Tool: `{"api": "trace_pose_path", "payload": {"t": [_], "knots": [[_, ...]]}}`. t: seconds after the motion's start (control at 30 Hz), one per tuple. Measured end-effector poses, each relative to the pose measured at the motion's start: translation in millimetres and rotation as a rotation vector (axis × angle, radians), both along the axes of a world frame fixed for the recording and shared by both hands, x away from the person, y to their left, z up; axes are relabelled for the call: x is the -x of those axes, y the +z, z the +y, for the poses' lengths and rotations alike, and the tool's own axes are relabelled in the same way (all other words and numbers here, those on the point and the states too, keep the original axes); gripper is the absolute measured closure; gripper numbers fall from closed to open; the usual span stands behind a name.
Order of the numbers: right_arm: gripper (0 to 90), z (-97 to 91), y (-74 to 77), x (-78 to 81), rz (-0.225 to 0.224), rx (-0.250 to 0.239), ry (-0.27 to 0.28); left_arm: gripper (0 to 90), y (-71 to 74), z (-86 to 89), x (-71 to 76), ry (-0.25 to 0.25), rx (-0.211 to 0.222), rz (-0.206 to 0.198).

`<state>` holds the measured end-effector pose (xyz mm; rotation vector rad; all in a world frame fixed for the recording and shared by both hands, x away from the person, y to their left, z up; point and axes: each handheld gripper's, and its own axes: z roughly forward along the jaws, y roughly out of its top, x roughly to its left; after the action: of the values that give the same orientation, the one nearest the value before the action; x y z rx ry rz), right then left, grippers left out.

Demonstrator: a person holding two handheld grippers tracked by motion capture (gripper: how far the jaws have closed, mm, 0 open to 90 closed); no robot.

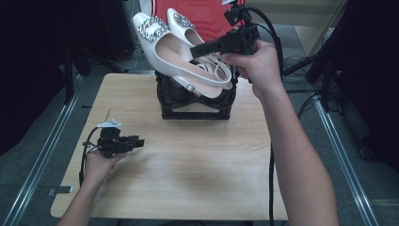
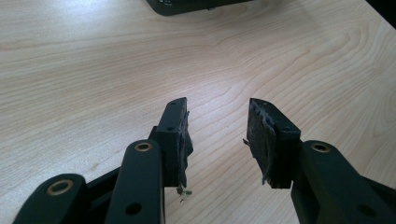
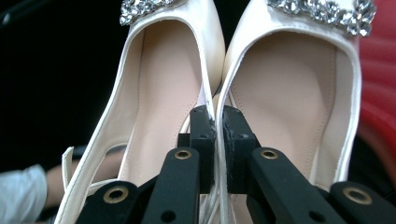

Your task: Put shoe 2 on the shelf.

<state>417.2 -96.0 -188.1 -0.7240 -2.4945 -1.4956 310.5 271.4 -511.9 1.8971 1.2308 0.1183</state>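
Lifting is the step I'm in: my right tool [image 1: 195, 51] is clamped on the touching inner edges of the pair of white shoes [image 1: 176, 49], both held in the air above the black rack [image 1: 197, 106] at the far side of the bench [image 1: 188, 165]. My left tool [image 1: 136, 142] rests low over the bench, jaws apart and empty. Next, I judge, I carry the pair clear of the rack and set it down level; pinched by thin edges, the shoes could swing or slip.
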Motion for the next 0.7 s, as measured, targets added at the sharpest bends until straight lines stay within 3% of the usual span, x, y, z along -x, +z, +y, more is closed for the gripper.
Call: {"api": "trace_pose_path", "payload": {"t": [0.17,0.27,0.57,0.7], "knots": [[86.0,4.5,6.8,-16.2,0.065,-0.083,-0.130,58.6,-0.2,0.0,-1.0,-0.001,0.000,-0.003],[86.0,6.8,8.9,-22.8,0.063,-0.126,-0.206,58.6,-0.1,0.6,-1.1,-0.004,0.002,-0.006],[85.9,6.4,15.7,-45.2,0.128,-0.256,-0.383,58.7,-0.6,-1.6,-2.2,-0.013,0.004,-0.004],[85.9,5.1,19.6,-54.8,0.126,-0.277,-0.453,58.7,-1.0,-2.7,-2.1,-0.012,0.010,-0.003]]}}
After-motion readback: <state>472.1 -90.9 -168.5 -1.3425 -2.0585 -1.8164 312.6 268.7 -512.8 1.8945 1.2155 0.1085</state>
